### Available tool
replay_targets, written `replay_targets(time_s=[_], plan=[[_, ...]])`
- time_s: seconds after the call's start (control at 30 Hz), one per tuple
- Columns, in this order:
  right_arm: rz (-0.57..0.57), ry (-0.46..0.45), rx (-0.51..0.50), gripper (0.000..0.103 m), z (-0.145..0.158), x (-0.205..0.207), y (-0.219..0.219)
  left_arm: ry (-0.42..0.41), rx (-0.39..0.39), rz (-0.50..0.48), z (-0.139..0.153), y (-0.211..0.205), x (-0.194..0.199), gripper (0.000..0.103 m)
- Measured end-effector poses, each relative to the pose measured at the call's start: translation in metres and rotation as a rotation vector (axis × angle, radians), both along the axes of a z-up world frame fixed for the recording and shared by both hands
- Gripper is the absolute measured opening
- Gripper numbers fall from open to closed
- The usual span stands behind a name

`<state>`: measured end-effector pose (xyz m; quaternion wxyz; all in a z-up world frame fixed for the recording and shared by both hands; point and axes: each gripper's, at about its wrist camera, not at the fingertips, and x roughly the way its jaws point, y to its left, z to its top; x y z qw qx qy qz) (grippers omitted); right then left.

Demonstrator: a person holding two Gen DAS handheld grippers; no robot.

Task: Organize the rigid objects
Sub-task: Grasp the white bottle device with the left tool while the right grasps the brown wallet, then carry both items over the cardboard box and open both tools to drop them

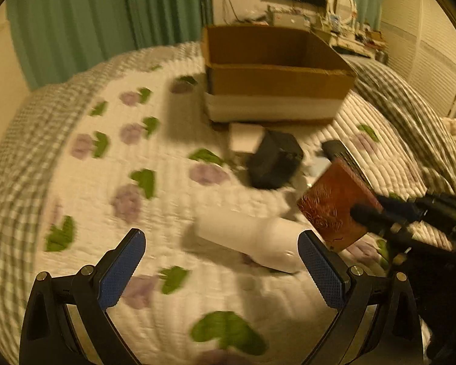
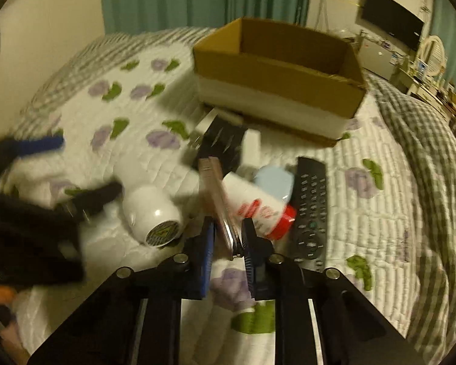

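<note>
An open cardboard box (image 1: 273,82) (image 2: 276,76) stands on the quilted bed. My right gripper (image 2: 227,234) is shut on a thin reddish-brown book, seen edge-on (image 2: 217,200) and from its cover in the left wrist view (image 1: 334,203); that gripper shows there too (image 1: 377,216). My left gripper (image 1: 222,249) is open and empty, just in front of a white bottle-shaped object (image 1: 252,237) (image 2: 152,210) lying on the quilt. A black box (image 1: 273,164) (image 2: 225,146), a black remote (image 2: 310,210) and a white bottle with red cap (image 2: 258,206) lie near the carton.
A small white box (image 1: 244,137) lies beside the carton. A pale blue round object (image 2: 273,182) sits behind the red-capped bottle. A checked blanket (image 2: 425,167) covers the bed's right side. Green curtains and a desk with a dark screen (image 2: 392,21) stand behind.
</note>
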<state>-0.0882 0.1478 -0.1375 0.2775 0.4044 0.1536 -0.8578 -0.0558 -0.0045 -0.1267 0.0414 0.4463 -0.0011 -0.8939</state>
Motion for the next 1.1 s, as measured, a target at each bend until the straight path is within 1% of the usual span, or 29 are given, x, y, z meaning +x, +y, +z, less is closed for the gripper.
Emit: replay_targets(time_s=[0.03,0.07,0.1,0.17,0.23,0.3,0.33,0.37,0.43,0.47,0.53,0.6,0.7,0.9,0.93,1.0,1.1], plan=[[-0.008,0.000,-0.032,0.017,0.009,-0.002,0.006,-0.023,0.010,-0.004,-0.004,0.005,-0.004,0.102],[-0.008,0.000,-0.032,0.016,0.009,-0.002,0.006,-0.040,0.022,-0.004,-0.007,0.007,-0.007,0.102],[-0.017,0.009,-0.032,0.015,0.013,-0.001,0.008,-0.075,0.047,-0.001,-0.011,0.010,-0.012,0.102],[-0.028,0.026,-0.015,0.009,0.016,-0.001,0.009,-0.123,0.090,-0.008,-0.019,0.011,-0.022,0.102],[-0.055,0.038,0.008,0.009,0.015,-0.004,0.013,-0.171,0.106,-0.007,-0.026,0.013,-0.032,0.100],[-0.064,0.020,-0.009,0.009,0.013,-0.007,0.020,-0.192,0.133,-0.001,-0.031,0.011,-0.039,0.099],[-0.070,0.006,-0.022,0.009,0.012,-0.009,0.023,-0.197,0.155,0.004,-0.033,0.009,-0.040,0.089],[-0.073,-0.001,-0.026,0.009,0.012,-0.009,0.024,-0.192,0.182,-0.004,-0.032,0.007,-0.039,0.075],[-0.079,0.001,-0.043,0.009,0.015,-0.010,0.028,-0.180,0.241,-0.015,-0.029,0.005,-0.033,0.061],[-0.081,0.004,-0.061,0.009,0.019,-0.010,0.032,-0.179,0.241,-0.017,-0.027,0.006,-0.031,0.060],[-0.084,0.010,-0.064,0.009,0.021,-0.009,0.033,-0.147,0.189,-0.030,-0.020,0.009,-0.025,0.059],[-0.089,0.018,-0.071,0.009,0.026,-0.008,0.034,-0.118,0.154,-0.041,-0.011,0.011,-0.019,0.058],[-0.084,0.036,-0.074,0.009,0.033,-0.002,0.035,-0.087,0.160,-0.056,0.001,0.008,-0.013,0.058],[-0.086,0.074,-0.077,0.009,0.048,0.007,0.038,0.002,0.117,-0.070,0.031,0.005,0.003,0.058],[-0.082,0.093,-0.093,0.009,0.060,0.008,0.039,0.021,0.107,-0.075,0.039,0.006,0.003,0.058],[-0.081,0.101,-0.104,0.009,0.066,0.007,0.039,0.052,0.095,-0.082,0.053,0.006,0.002,0.058],[-0.073,0.127,-0.146,0.009,0.091,-0.002,0.036,0.110,0.078,-0.107,0.085,0.007,-0.010,0.058]])
